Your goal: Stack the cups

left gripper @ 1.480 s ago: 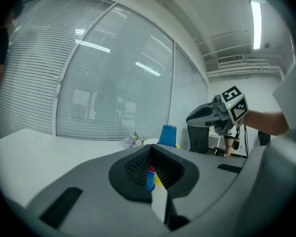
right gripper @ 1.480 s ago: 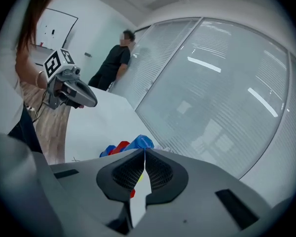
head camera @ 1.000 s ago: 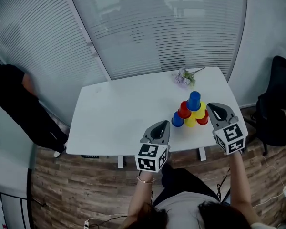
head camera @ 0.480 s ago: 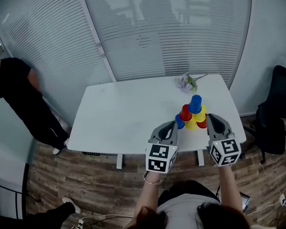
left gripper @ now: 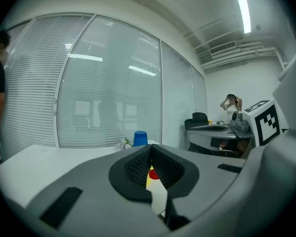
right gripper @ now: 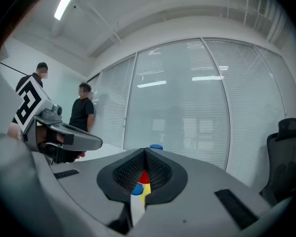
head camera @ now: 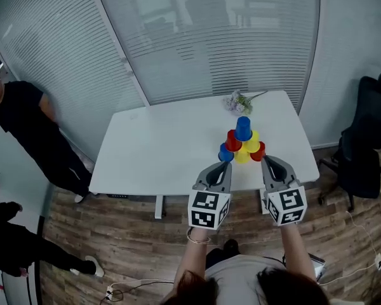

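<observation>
Two bystanders (head camera: 25, 132), flowers (head camera: 235, 101) behind cups (head camera: 242, 142), chair (head camera: 362, 151)

A white table (head camera: 152, 151) stands on a wood floor (head camera: 127, 240) before a curved glass wall with blinds (head camera: 209, 37). Flowers (head camera: 236, 101) lie near the table's far edge. A black chair (head camera: 362, 151) stands to the right. A person in black (head camera: 32, 129) stands at the left, and another person (head camera: 13, 246) is at the lower left.

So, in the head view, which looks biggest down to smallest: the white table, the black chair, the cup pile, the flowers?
1. white table
2. black chair
3. cup pile
4. flowers, only a little smaller than the cups
</observation>
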